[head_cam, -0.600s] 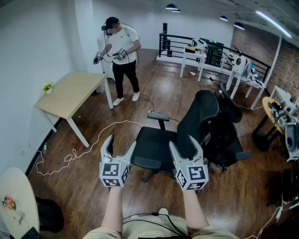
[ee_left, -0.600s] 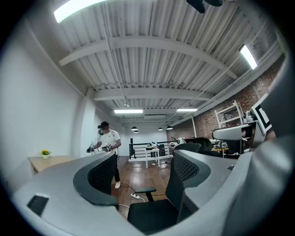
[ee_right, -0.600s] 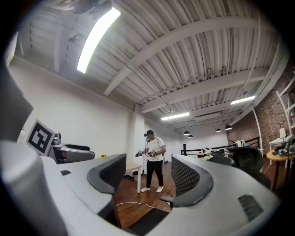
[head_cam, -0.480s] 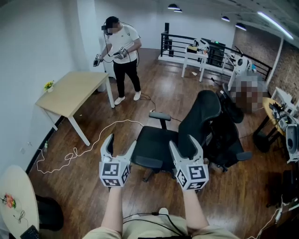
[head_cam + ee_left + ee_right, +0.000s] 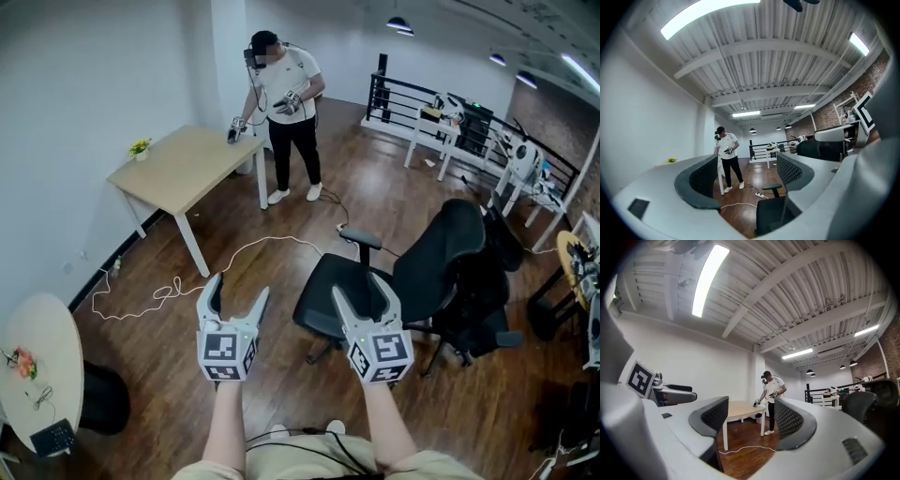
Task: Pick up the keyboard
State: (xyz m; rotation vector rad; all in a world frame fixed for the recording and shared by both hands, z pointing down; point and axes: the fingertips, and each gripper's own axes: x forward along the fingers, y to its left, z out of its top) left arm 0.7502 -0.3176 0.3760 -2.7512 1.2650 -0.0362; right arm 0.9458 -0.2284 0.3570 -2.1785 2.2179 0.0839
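Both grippers are held side by side, level, above the wooden floor in the head view. My left gripper (image 5: 238, 289) stands open with nothing between its jaws. The right gripper (image 5: 364, 287) is open and empty too. A small dark keyed device (image 5: 53, 437), possibly the keyboard, lies on the round white table (image 5: 37, 361) at the bottom left, well apart from both grippers. Between the open fingers, the left gripper view (image 5: 745, 176) shows only floor and a chair. The right gripper view (image 5: 751, 417) looks between its fingers toward a wooden table.
A black office chair (image 5: 356, 291) stands just ahead of the right gripper. A wooden table (image 5: 178, 164) is at the left wall, with another person (image 5: 286, 103) standing at its far end. A white cable (image 5: 187, 281) trails over the floor. A black bin (image 5: 103, 398) sits beside the round table.
The head view has swung to the left: the chair sits further right, and the wooden and round tables show more. Both grippers keep the same open pose.
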